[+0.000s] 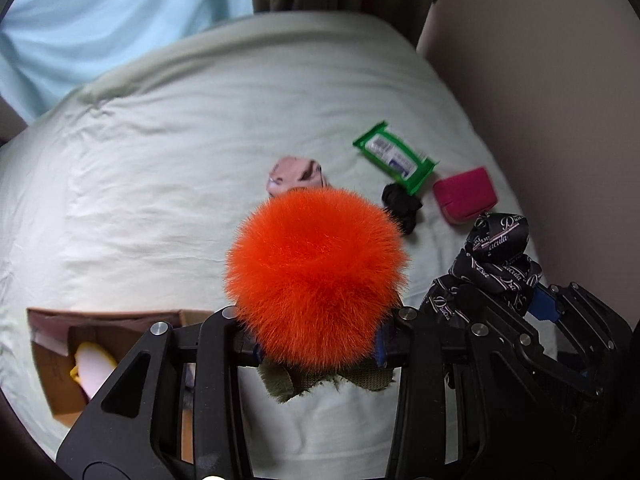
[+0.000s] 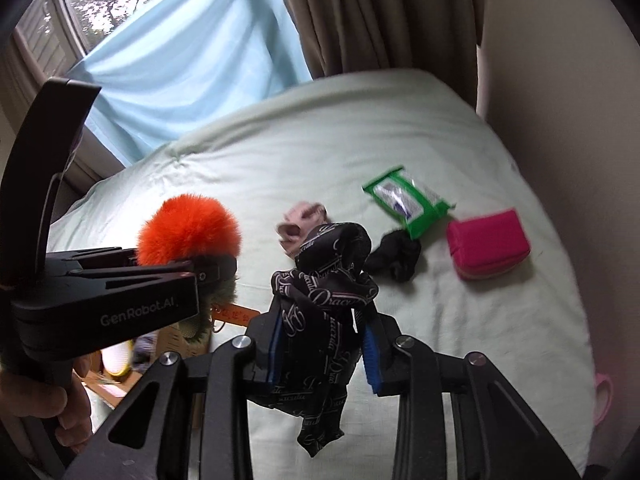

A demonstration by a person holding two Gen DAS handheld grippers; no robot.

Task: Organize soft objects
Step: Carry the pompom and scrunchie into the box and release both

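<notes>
My left gripper (image 1: 318, 350) is shut on a fluffy orange pom-pom toy (image 1: 316, 276) with olive fabric under it, held above the bed; it also shows in the right wrist view (image 2: 188, 230). My right gripper (image 2: 322, 350) is shut on a black printed scarf (image 2: 324, 300), which hangs below the fingers; the scarf shows at the right of the left wrist view (image 1: 494, 260). On the pale green bed sheet (image 1: 160, 160) lie a pink sock (image 1: 298, 174), a black scrunchie (image 1: 402, 202), a green wipes pack (image 1: 394, 158) and a magenta pouch (image 1: 466, 196).
An open cardboard box (image 1: 60, 360) with a yellow-and-white item inside sits on the bed at lower left, below the left gripper. A beige wall (image 1: 560, 100) runs along the right. Brown curtains (image 2: 380, 12) and a light blue cloth (image 2: 192, 64) hang behind the bed.
</notes>
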